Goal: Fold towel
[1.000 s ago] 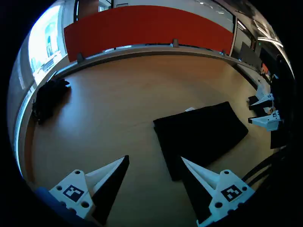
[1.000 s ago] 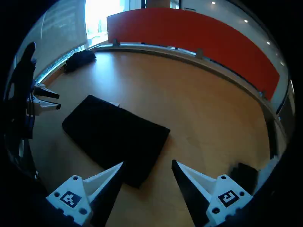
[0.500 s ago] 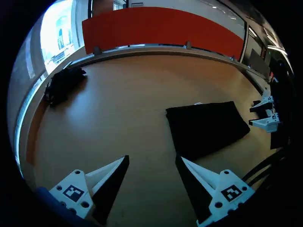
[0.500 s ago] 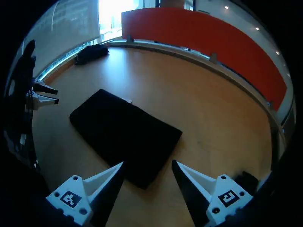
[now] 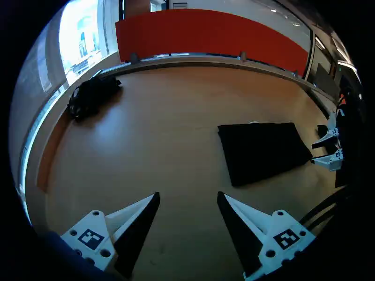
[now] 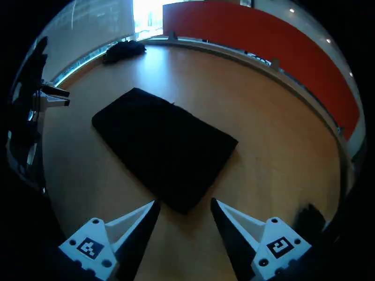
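A black towel (image 6: pixel 164 140) lies flat as a folded rectangle on the wooden table (image 6: pixel 262 122). In the left gripper view the towel (image 5: pixel 262 150) sits to the right of my fingers. My left gripper (image 5: pixel 187 199) hangs open above bare wood, holding nothing. My right gripper (image 6: pixel 184 206) is open too, its tips just short of the towel's near corner. The right gripper (image 5: pixel 327 150) appears far right in the left gripper view, beside the towel's edge. The left gripper (image 6: pixel 54 96) shows far left in the right gripper view.
A dark bundle of cloth (image 5: pixel 91 93) lies near the table's far left corner, by the window (image 5: pixel 79 37). A red partition (image 5: pixel 211 33) runs along the table's far edge. Another dark object (image 6: pixel 309 218) sits at the table's near right edge.
The left gripper has swung left, so the towel slid out from under its right finger. The right gripper has drawn closer to the towel's near corner. The towel itself has not moved.
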`<state>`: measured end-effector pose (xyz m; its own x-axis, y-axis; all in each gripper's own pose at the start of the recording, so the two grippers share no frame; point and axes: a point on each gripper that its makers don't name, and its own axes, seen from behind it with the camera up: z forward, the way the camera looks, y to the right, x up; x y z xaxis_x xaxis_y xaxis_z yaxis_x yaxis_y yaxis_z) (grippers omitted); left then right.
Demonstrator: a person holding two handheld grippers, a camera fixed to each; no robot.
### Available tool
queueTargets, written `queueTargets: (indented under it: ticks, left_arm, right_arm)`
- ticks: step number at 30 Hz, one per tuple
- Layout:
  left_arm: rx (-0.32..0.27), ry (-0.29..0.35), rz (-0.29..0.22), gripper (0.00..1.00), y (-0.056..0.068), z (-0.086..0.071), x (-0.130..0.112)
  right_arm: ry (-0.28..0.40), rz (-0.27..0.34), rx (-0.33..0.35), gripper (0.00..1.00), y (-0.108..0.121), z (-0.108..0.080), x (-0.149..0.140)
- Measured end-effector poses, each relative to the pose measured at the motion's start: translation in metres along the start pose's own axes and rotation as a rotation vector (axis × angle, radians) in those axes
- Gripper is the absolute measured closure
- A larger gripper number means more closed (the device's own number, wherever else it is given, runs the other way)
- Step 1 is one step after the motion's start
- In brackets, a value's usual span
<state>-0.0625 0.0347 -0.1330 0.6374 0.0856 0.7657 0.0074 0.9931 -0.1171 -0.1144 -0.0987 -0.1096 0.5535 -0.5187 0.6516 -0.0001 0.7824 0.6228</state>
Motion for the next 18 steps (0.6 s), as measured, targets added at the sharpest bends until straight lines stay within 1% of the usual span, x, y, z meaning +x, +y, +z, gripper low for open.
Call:
queueTargets:
  ticks: [7,11,16,17,18]
  left_arm:
    - [0.009,-0.002,-0.023,0.1,-0.006,-0.008,-0.006]
    - [0.011,-0.004,-0.024,0.1,-0.007,-0.009,-0.007]
    - [0.008,-0.001,-0.025,0.1,-0.007,-0.011,-0.007]
    - [0.008,-0.001,-0.026,0.1,-0.007,-0.011,-0.007]
    - [0.009,-0.001,-0.025,0.1,-0.007,-0.011,-0.007]
  right_arm:
    - [-0.008,0.002,0.017,0.33,-0.001,0.003,-0.008]
    - [-0.021,0.008,0.029,0.51,-0.002,0.006,-0.01]
    - [-0.025,0.002,0.036,0.53,-0.002,0.006,-0.012]
    - [-0.028,-0.002,0.038,0.55,-0.002,0.006,-0.013]
    - [-0.032,-0.005,0.04,0.59,-0.002,0.006,-0.014]
